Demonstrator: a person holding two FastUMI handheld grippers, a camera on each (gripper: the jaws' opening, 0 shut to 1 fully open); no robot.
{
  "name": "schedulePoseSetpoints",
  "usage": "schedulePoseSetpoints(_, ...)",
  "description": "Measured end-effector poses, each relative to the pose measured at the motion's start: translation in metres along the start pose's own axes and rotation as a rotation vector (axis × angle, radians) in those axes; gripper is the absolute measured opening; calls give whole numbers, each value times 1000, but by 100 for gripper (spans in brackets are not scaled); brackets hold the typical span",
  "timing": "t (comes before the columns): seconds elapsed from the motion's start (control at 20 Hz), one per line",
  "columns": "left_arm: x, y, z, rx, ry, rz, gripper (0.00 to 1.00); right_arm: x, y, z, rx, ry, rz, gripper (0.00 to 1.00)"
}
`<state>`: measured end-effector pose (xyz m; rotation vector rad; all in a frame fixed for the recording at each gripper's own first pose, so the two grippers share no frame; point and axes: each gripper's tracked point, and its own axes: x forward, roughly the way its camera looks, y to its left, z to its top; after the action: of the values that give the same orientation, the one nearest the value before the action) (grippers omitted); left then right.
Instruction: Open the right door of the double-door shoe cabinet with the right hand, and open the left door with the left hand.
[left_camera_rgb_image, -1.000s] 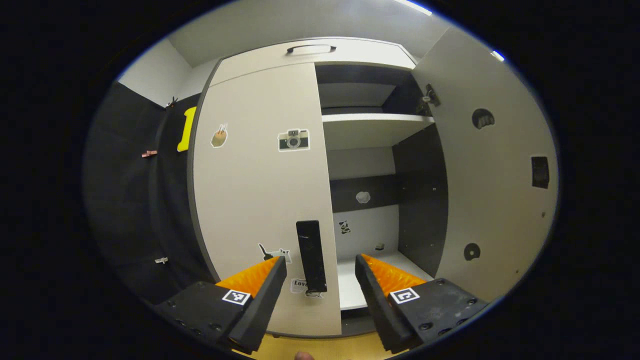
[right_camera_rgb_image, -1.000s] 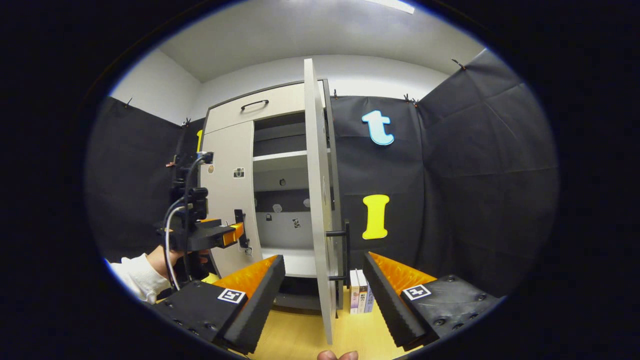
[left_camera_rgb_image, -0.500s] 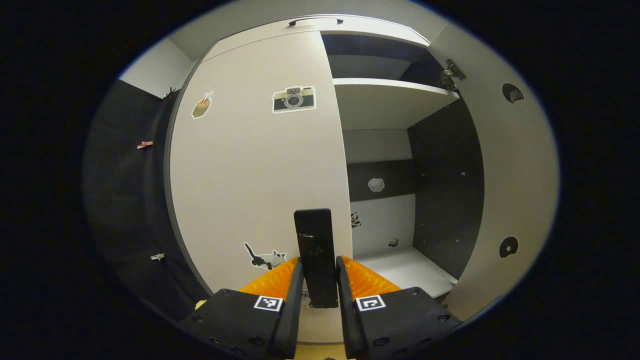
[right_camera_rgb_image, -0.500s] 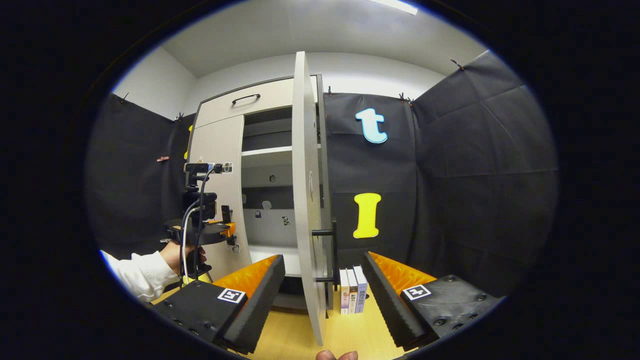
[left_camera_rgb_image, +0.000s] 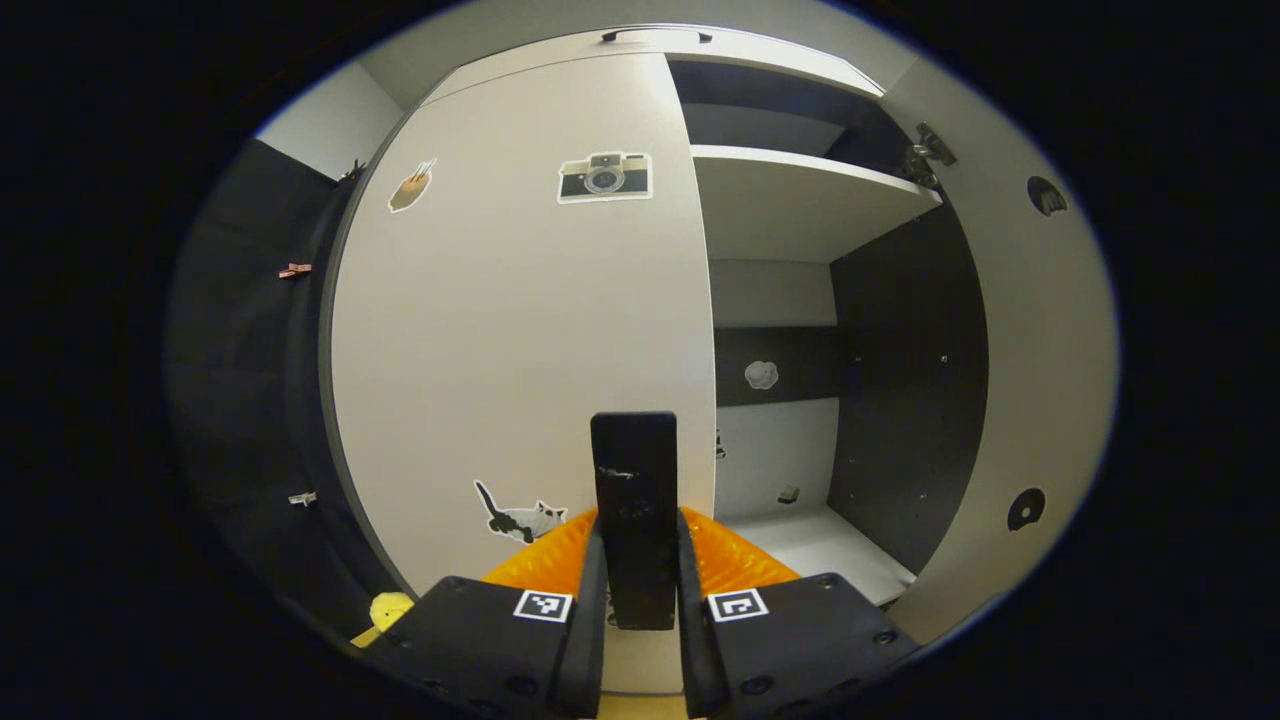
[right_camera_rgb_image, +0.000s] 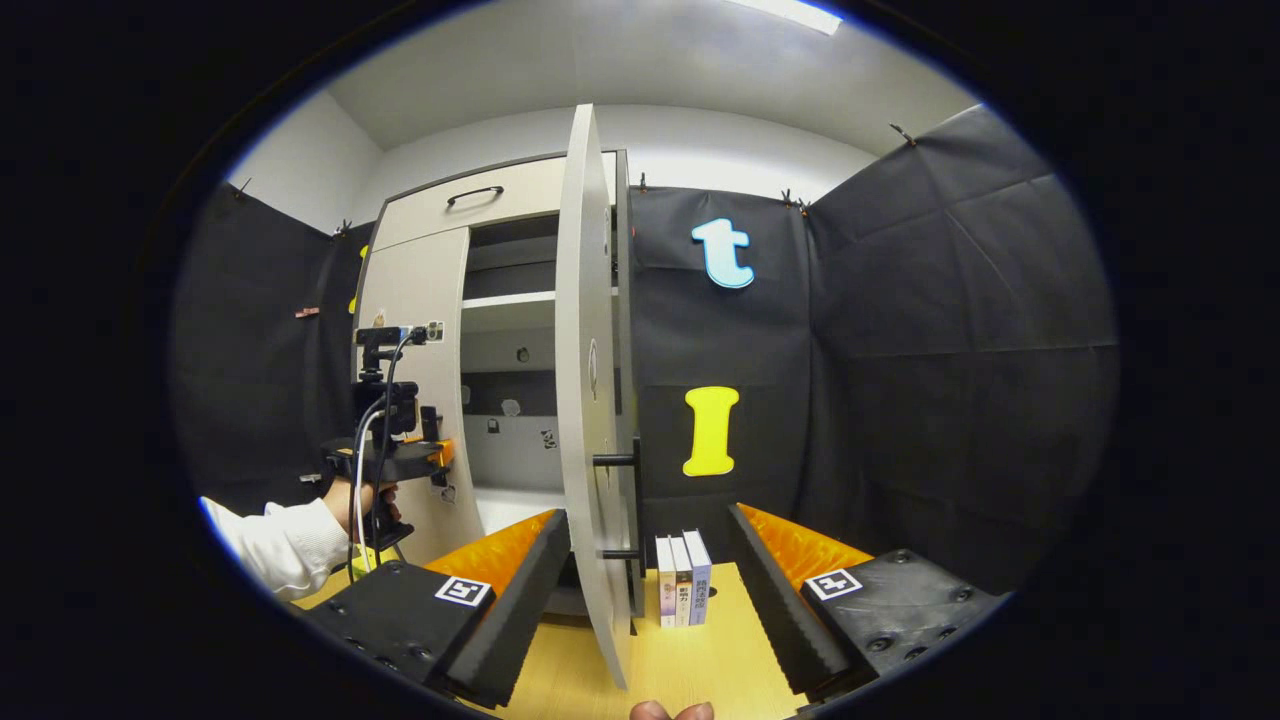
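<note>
Left gripper (left_camera_rgb_image: 640, 600): in the left gripper view we log its jaws clenched on the black handle (left_camera_rgb_image: 634, 500) of the left door (left_camera_rgb_image: 520, 330), one finger pressed to each side of the bar.
Finger tags: each finger of both grippers carries a small black-and-white square code marker; we read no words on them.
Left door: closed or very nearly so, its face flat to the camera; we cannot tell if it has left the frame.
Door stickers: a cat sticker (left_camera_rgb_image: 515, 515) low beside the handle, a camera sticker (left_camera_rgb_image: 604, 177) high up, a small cup-like sticker (left_camera_rgb_image: 411, 187) toward the upper hinge side. No legible writing.
Right gripper (right_camera_rgb_image: 650, 590): in the right gripper view we log its jaws released and wide apart, holding nothing, hanging above the yellow floor (right_camera_rgb_image: 700, 670).
Right door (right_camera_rgb_image: 585, 400): swung out and seen nearly edge-on between the fingers, its black bar handle (right_camera_rgb_image: 630, 500) free of the gripper.
Books (right_camera_rgb_image: 682, 592): three upright on the floor just beyond the right door; spine print too small for us to read.
Holding hand (right_camera_rgb_image: 350, 497): in the right gripper view, a white sleeve (right_camera_rgb_image: 275, 545) reaches in from the left, the hand gripping the left gripper's (right_camera_rgb_image: 395, 455) grip level at the left door.
Cabinet interior (left_camera_rgb_image: 800, 350): a white shelf (left_camera_rgb_image: 800, 185), dark side panel and small stickers on the back wall, unreadable.
Top drawer (right_camera_rgb_image: 470, 205): black curved handle, above both doors.
</note>
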<state>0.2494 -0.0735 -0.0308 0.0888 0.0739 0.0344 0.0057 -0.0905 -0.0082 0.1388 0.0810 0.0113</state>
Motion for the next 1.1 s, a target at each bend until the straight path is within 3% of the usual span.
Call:
schedulePoseSetpoints(0.25, 0, 0, -3, -3, 44, -11, 32, -16, -4, 0, 5, 7, -38, 98)
schedulePoseSetpoints(0.45, -10, 2, -2, -23, 78, -41, 22, -28, 1, 10, 3, -22, -50, 98)
schedulePoseSetpoints(0.9, -52, 20, 2, -59, 103, -153, 19, -48, 45, 16, 4, -39, 3, 98)
schedulePoseSetpoints(1.1, -58, 29, 0, -57, 106, -164, 19, -59, 64, 17, -15, -53, 26, 98)
